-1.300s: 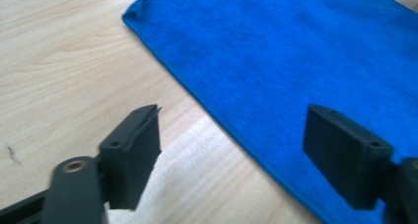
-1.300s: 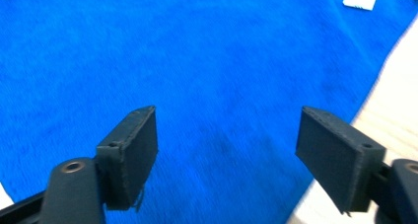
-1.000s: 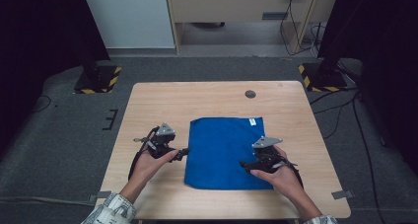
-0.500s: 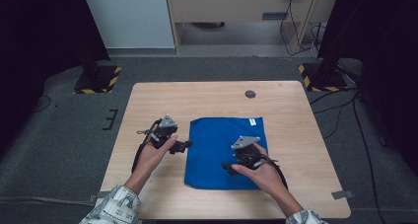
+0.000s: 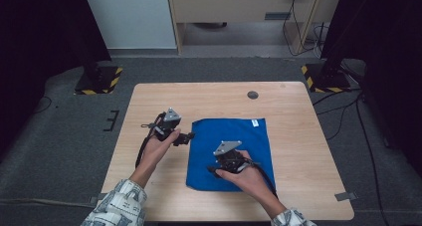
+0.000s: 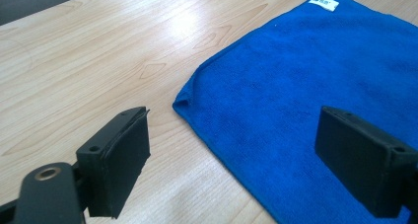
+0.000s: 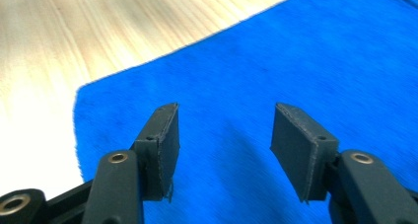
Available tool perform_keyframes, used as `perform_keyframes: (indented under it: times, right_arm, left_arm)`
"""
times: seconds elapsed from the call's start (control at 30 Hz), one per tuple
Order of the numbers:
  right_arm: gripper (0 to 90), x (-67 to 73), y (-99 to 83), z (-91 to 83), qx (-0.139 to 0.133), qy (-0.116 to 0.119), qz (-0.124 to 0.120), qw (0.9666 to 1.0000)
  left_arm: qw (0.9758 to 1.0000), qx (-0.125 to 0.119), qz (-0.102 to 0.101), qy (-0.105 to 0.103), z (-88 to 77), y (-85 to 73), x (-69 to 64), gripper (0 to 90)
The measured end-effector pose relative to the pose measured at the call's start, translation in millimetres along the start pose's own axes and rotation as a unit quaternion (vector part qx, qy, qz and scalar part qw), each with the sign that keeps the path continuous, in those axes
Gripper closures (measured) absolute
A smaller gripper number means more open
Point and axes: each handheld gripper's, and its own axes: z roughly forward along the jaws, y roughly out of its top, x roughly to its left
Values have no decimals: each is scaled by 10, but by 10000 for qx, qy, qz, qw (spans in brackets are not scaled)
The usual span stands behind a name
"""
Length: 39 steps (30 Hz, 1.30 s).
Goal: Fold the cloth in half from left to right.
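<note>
My right hand-held gripper (image 5: 215,170) hangs over the blue cloth (image 5: 249,141) near its 7 o'clock corner, jaws just closing, nothing pinched yet. My left hand-held gripper (image 5: 188,137), wide open, waits at the cloth's 9 o'clock edge.

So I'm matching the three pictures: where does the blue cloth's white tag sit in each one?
High view: white tag at the blue cloth's far right corner.
Left gripper view: tag at the top, right of centre.
Right gripper view: I can't make out the tag.
Shared landmark: the cloth's edge against the wooden table.
</note>
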Motion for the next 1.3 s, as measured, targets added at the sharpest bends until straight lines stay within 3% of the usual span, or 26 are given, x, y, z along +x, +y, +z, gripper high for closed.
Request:
perform_keyframes:
  times: [0.37,0.67,1.17,1.27,1.3]
  right_arm:
    - [538,268,100,150,-21,284,-138,9995]
    - [648,472,145,276,11,342,-241,9991]
    - [768,624,190,366,49,375,-355,9987]
    - [756,653,192,374,46,397,-358,9986]
    - [750,664,192,374,48,401,-379,9985]
  left_arm:
    - [9999,27,-133,92,26,-23,84,134]
    - [9998,39,-128,169,-51,20,97,138]
    - [9998,31,-100,149,-52,44,75,138]
    - [9999,5,-140,4,-42,40,65,138]
    - [9999,12,-132,47,-47,40,65,138]
